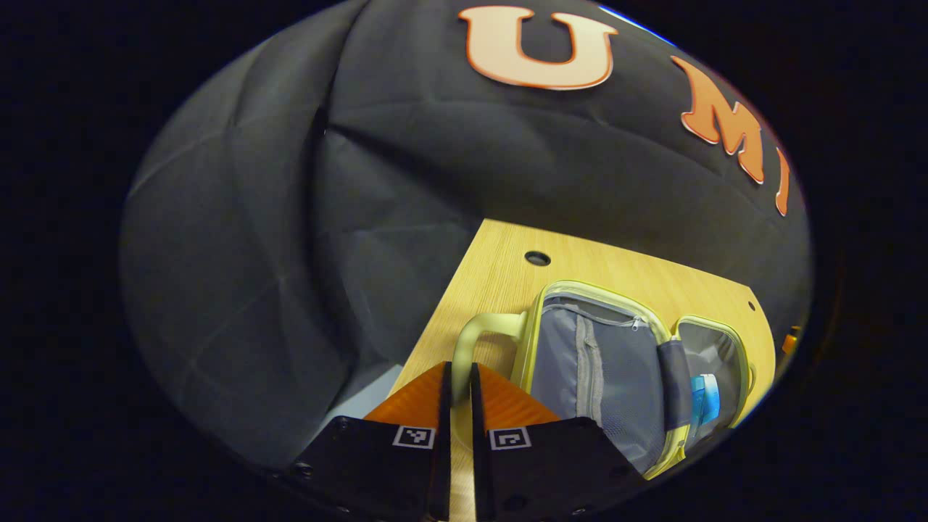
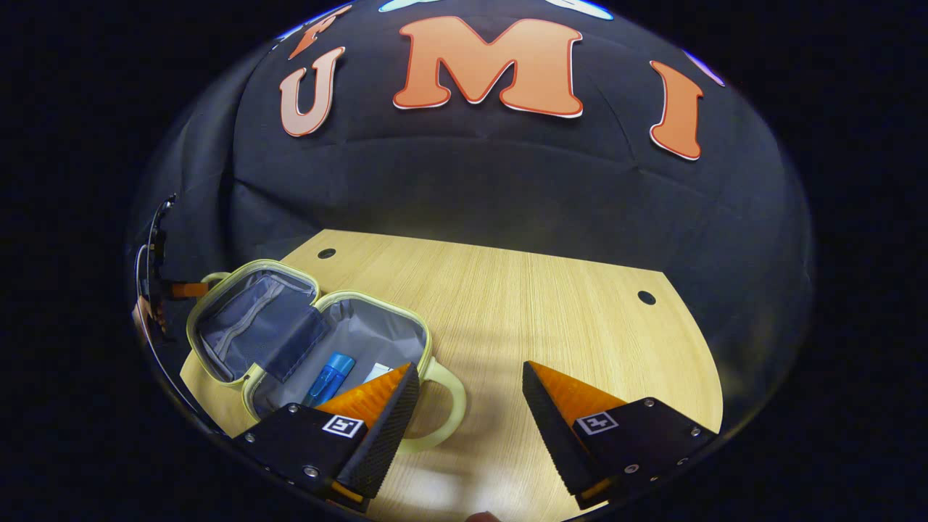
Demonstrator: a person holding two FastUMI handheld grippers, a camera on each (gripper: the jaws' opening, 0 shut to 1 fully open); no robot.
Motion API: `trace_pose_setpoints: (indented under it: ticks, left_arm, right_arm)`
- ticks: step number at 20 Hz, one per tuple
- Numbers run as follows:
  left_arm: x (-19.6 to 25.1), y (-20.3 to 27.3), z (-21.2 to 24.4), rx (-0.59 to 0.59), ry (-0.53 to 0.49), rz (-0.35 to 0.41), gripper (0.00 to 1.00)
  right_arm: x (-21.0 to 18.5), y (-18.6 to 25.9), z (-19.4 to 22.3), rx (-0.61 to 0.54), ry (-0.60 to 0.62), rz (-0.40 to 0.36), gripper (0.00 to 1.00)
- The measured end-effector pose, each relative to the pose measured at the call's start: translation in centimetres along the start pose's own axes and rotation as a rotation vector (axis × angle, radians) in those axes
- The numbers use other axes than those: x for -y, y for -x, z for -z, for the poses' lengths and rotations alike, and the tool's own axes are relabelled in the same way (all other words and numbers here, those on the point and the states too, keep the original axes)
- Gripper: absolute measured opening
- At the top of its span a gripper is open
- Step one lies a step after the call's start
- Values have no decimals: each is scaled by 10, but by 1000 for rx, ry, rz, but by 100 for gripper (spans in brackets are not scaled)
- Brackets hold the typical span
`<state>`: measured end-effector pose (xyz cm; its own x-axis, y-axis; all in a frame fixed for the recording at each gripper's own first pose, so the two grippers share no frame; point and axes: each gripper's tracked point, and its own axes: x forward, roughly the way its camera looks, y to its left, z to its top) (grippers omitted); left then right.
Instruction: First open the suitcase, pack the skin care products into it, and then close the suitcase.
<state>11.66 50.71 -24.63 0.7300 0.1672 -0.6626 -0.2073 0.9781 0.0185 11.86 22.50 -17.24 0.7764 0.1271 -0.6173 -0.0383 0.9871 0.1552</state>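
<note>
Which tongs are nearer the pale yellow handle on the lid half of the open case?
Left. The left tongs are closed around that handle; the right tongs hang open beside the other half's handle.

The left gripper view looks down from just above the bench's point(image 1: 500, 275) left corner, close beside one handle point(image 1: 475, 341) of the open suitcase point(image 1: 609, 362), facing the booth's cloth wall. The right gripper view sits higher over the bench's near side, facing the same wall. Both share the open suitcase point(image 2: 304, 333), the wooden bench point(image 2: 551, 312) and the wall.
</note>
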Motion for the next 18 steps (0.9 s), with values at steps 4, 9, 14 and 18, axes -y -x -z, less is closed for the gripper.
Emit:
trace_pose_setpoints:
  ticks: [4, 9, 14, 18]
  left_arm:
    - [54, 50, -49, 103, -34, 97, 10]
    - [50, 51, -43, 98, -100, -39, 1]
    - [6, 14, 5, -8, 32, -100, 36]
    - [-9, -20, 47, -103, 137, -88, 43]
  right_arm:
    - [5, 6, -6, 32, 25, -37, 92]
    - [17, 10, -7, 73, 94, -67, 94]
    - [29, 10, -1, 65, 153, -35, 95]
    - [25, 8, -1, 55, 138, -23, 95]
